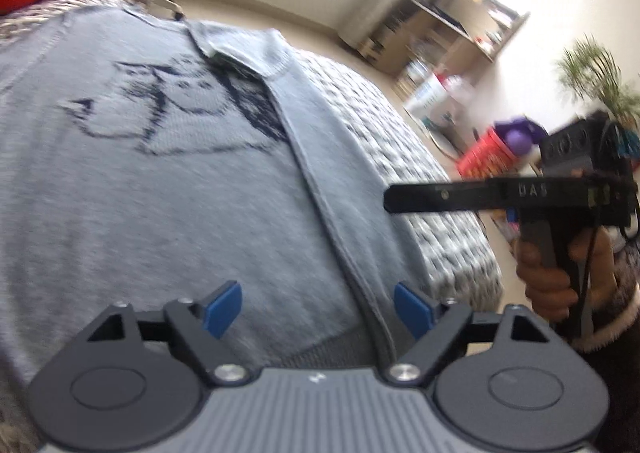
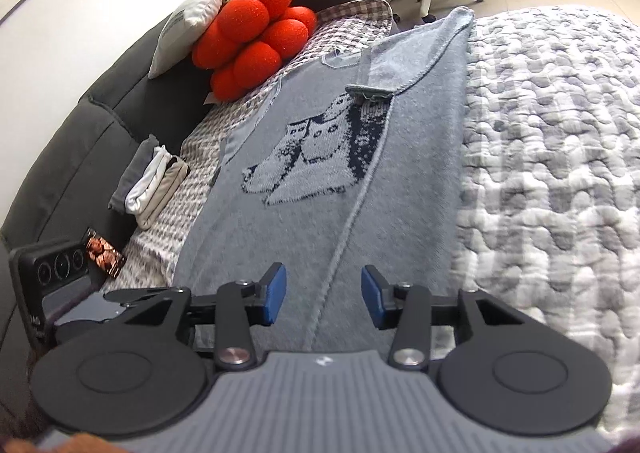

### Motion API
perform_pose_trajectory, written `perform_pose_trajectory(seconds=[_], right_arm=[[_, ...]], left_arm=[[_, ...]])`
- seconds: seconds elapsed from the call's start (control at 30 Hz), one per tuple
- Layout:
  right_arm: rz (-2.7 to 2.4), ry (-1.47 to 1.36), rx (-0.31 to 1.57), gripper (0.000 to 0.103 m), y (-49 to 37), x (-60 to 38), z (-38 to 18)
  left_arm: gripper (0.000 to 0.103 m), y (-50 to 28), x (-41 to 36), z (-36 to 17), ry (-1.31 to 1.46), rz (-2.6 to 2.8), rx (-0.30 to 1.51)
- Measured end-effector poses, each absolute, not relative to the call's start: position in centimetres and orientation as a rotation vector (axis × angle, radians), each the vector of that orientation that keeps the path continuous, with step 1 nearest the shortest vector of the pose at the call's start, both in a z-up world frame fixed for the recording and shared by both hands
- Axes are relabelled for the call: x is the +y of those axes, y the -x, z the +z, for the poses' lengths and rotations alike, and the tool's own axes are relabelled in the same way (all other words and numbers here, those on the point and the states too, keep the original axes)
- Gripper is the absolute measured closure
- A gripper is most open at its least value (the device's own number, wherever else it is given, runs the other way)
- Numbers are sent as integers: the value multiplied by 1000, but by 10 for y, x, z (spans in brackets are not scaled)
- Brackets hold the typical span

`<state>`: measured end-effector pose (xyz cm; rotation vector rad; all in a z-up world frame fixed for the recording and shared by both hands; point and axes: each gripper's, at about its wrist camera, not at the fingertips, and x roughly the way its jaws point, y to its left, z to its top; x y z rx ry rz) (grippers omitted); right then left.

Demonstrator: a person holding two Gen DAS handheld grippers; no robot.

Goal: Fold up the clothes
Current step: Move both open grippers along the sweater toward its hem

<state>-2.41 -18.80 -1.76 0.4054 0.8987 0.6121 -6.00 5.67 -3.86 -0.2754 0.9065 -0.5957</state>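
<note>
A grey knit sweater [image 1: 168, 189] with a dark blue cat picture lies flat on the bed, its right side and sleeve folded in over the body. It also shows in the right wrist view [image 2: 320, 189]. My left gripper [image 1: 318, 311] is open and empty, just above the sweater's bottom hem. My right gripper [image 2: 324, 303] is open and empty, over the hem near the folded edge. The right gripper also shows from the side in the left wrist view [image 1: 500, 197], held in a hand at the bed's right edge.
A grey-white quilted bedspread [image 2: 552, 157] covers the bed. A red ball-cluster cushion [image 2: 252, 33] and a white pillow [image 2: 204, 9] lean on the dark headboard. Folded clothes [image 2: 148, 189] lie at the left. Shelves [image 1: 452, 25] and a red basket [image 1: 486, 155] stand beyond.
</note>
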Motion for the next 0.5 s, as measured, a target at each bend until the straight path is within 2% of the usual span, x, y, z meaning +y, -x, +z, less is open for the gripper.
perform_pose_trajectory(seconds=[0.5], right_arm=[[606, -434, 887, 51, -14, -148, -14]], left_arm=[[6, 40, 115, -14, 352, -372, 808]])
